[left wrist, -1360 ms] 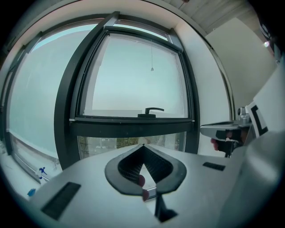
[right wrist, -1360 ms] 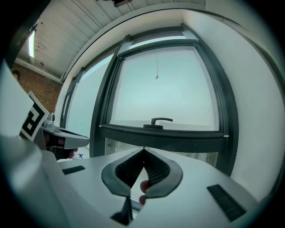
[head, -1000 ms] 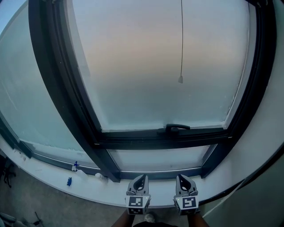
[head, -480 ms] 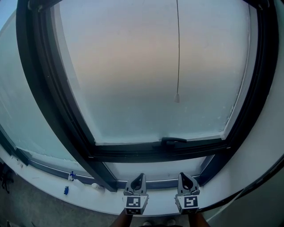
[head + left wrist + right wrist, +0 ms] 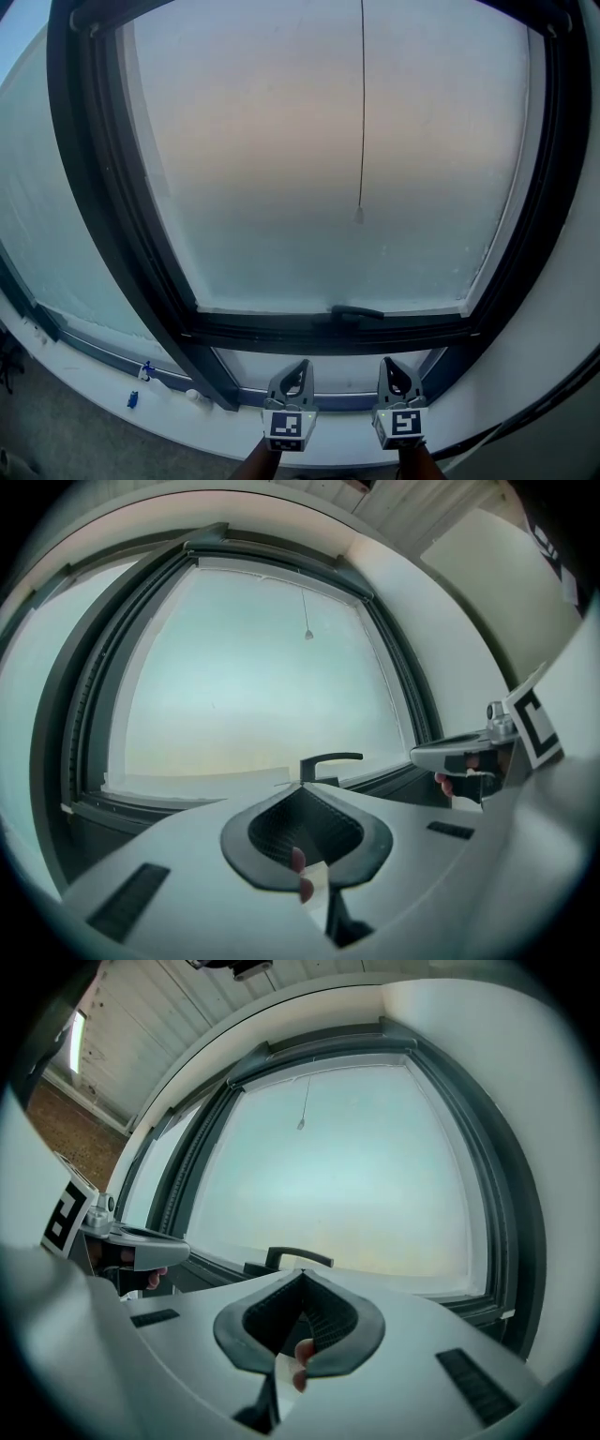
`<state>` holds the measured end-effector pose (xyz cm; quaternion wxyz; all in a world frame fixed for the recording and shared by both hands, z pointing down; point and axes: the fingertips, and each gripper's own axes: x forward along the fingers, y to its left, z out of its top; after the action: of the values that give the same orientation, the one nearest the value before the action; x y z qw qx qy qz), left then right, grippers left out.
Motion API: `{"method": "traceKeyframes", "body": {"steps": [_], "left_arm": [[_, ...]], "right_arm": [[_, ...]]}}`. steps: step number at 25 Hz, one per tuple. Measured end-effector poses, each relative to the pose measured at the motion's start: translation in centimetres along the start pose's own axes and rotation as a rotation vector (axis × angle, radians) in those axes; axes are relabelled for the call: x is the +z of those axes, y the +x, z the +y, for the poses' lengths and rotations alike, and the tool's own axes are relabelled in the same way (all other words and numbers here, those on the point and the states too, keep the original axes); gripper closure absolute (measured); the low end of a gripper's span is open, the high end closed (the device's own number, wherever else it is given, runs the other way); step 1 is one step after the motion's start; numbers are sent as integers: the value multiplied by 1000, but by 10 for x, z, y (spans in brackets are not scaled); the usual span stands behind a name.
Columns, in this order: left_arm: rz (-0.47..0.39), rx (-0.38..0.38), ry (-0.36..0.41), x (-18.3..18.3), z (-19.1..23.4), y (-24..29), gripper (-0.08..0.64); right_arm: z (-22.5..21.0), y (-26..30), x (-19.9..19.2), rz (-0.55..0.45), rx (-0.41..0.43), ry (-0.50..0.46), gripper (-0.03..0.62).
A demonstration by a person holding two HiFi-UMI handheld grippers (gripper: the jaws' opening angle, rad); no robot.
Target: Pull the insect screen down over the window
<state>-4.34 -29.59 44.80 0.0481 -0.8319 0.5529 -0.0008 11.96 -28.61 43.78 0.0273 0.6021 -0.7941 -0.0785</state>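
Risen toward window handle point(image 5: 356, 311), left gripper point(image 5: 300, 371) and right gripper point(image 5: 390, 368) level, closed.

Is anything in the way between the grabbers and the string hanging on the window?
Nothing visible. The string hangs free before the glass, above the handle; the left gripper and right gripper, both shut, sit below.

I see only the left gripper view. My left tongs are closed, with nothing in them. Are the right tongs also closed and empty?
Observer: Yes. The right gripper view shows the right tongs shut, with nothing between them.
Operator: Where are both tongs relative to the window?
Observer: In the head view the left tongs and the right tongs are side by side, below the window handle and in front of the white sill.
Operator: Is anything lying on that sill?
Observer: Two small blue things lie towards its left end.
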Motion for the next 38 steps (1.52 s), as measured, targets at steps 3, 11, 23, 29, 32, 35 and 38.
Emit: {"method": "traceKeyframes", "body": {"steps": [3, 11, 23, 29, 32, 35, 38], "left_arm": [[-4, 15, 25, 1, 2, 5, 558], [-90, 22, 35, 37, 4, 18, 558], [-314, 110, 253, 142, 42, 35, 560], [-419, 101, 267, 200, 58, 41, 560], [-474, 137, 323, 231, 72, 37, 558], [-524, 153, 366, 260, 84, 34, 558], [-570, 163, 447, 287, 88, 33, 560]], "right_arm": [[-2, 2, 6, -8, 7, 0, 591], [-8, 17, 43, -130, 19, 1, 591], [-29, 43, 157, -351, 43, 21, 591], [-39, 53, 211, -439, 14, -78, 591], [-42, 57, 241, -482, 10, -173, 591], [-49, 58, 269, -504, -7, -269, 591], [-53, 63, 291, -511, 22, -300, 591]]}}
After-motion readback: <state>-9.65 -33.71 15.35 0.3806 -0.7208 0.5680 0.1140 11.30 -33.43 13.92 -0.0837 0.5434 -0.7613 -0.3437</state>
